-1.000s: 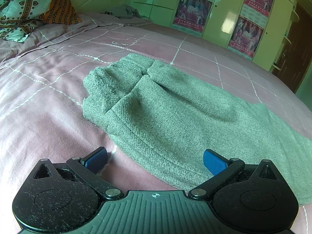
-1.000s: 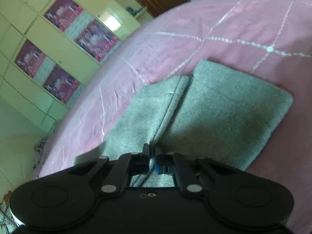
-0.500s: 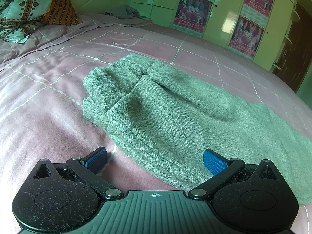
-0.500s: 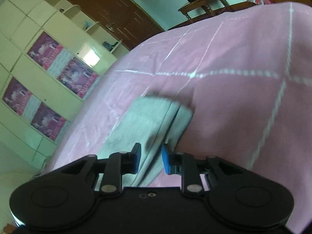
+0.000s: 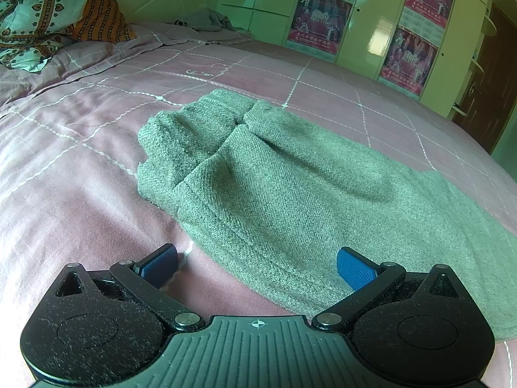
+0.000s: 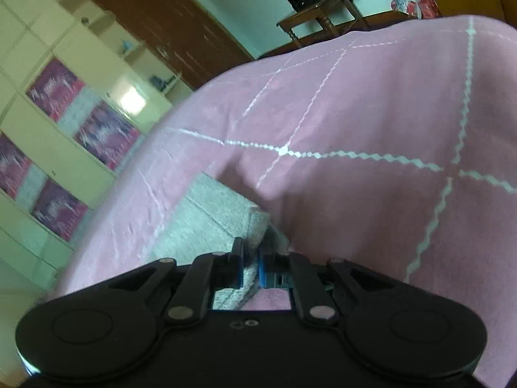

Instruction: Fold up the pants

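Grey-green knit pants lie on the pink bedspread, waist end bunched at the far left, legs running to the right. My left gripper is open, its blue pads low over the near edge of the pants, holding nothing. In the right wrist view my right gripper is shut on the hem end of the pants, with grey cloth pinched between the blue pads. The rest of the pants is hidden from that view.
A patterned quilt and a grey garment lie at the head of the bed. Cream wardrobes with red posters stand behind. A brown door and a wooden table stand past the bed's foot.
The right gripper opened partway, moved to the hem end of the pants and shut on it. The left gripper has not moved.
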